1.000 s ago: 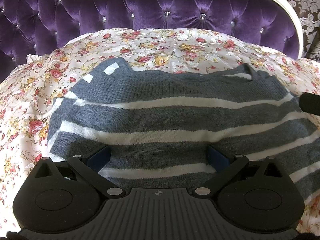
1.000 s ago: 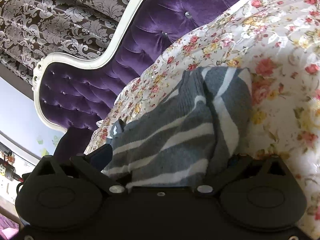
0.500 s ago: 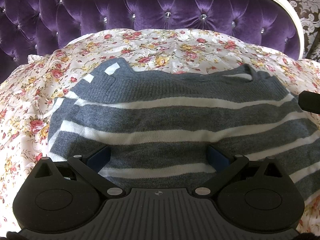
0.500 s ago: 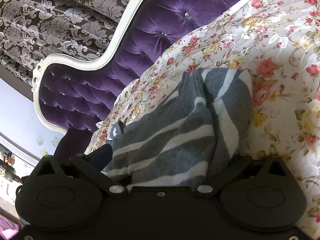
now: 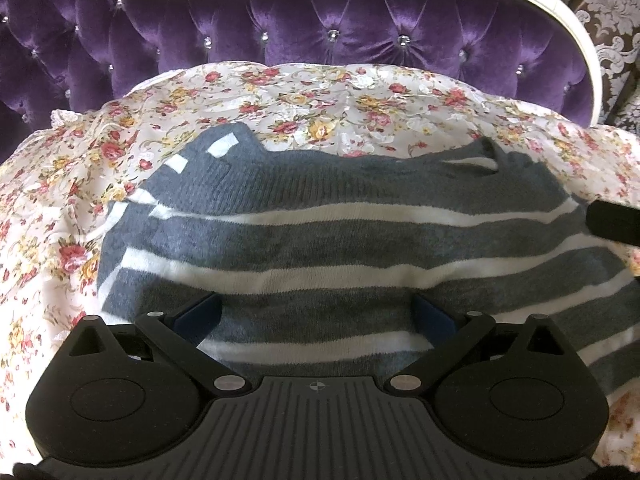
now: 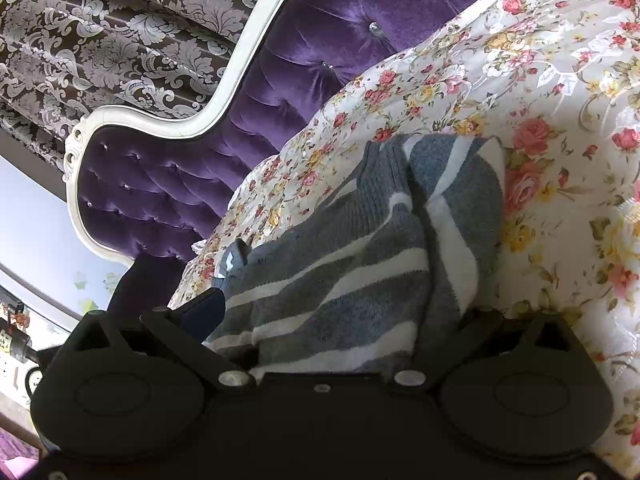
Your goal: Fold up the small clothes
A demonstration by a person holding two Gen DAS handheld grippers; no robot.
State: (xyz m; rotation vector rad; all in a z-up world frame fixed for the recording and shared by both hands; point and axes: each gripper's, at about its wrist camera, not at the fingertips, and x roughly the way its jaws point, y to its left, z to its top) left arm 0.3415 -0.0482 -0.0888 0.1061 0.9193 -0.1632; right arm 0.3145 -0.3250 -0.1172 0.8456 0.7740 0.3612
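I reckon the soft, floppy striped sweater point(image 5: 320, 236) wants gripping at its lower-frame hem, both my left tongs point(image 5: 316, 316) and right tongs point(image 6: 336, 320) spread wide over it.

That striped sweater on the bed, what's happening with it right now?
A person is working on the grey and white striped sweater with a handheld gripper in each hand. It lies on the floral bedspread, in front of the purple tufted headboard, with its sleeves apparently already turned in. The left gripper is open, its fingers spread over the near part of the sweater. The right gripper is at the sweater's other end, also spread wide across the knit. Neither looks clamped on fabric.
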